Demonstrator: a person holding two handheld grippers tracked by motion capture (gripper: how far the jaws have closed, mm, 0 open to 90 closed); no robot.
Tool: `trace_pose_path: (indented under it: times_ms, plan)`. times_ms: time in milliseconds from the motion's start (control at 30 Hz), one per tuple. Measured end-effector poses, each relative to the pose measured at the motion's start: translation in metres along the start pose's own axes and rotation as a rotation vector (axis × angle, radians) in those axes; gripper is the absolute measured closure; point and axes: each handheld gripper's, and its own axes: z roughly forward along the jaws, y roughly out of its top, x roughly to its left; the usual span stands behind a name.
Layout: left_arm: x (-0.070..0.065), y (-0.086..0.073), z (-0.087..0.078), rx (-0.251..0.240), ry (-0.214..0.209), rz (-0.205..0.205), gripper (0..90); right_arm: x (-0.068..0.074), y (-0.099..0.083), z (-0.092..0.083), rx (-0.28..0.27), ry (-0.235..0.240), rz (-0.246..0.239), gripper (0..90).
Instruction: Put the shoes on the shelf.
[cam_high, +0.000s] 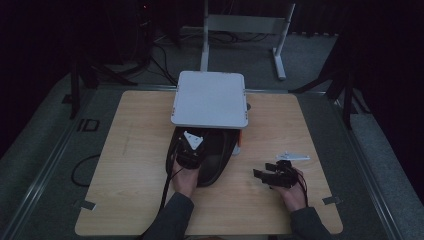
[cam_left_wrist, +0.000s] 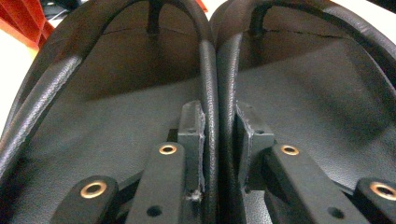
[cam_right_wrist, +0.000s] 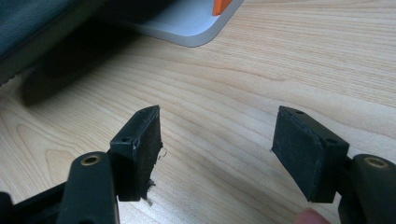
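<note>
Two black leather-like shoes (cam_left_wrist: 116, 107) lie side by side, and in the high view they show as one dark shape (cam_high: 217, 155) partly under a white flat box (cam_high: 210, 100). My left gripper (cam_left_wrist: 219, 123) is shut on their two adjoining rims, pinching them together; from above it (cam_high: 190, 148) sits over the shoes' near end. My right gripper (cam_right_wrist: 217, 135) stands open over bare wood with nothing between its pads (cam_right_wrist: 142, 149). In the high view it (cam_high: 263, 173) rests to the right of the shoes, jaws pointing left.
The wooden table (cam_high: 135, 150) has free room to the left and right of the shoes. A small orange part (cam_high: 240, 141) sits by the white box's front right corner (cam_right_wrist: 187, 30). Something red (cam_left_wrist: 23, 21) lies beyond the shoes. Cables and stand legs lie on the floor behind.
</note>
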Motion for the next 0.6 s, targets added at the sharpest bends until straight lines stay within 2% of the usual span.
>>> trace_pose_path:
  times_ms: [267, 600]
  plan:
    - [-0.001, 0.007, 0.009, -0.016, 0.023, -0.044, 74.5, 0.000, 0.000, 0.000, 0.001, 0.000, 0.001, 32.2]
    - [-0.007, 0.010, 0.021, -0.014, 0.076, -0.057, 74.3, 0.000, 0.000, 0.001, 0.003, 0.002, 0.003, 32.2]
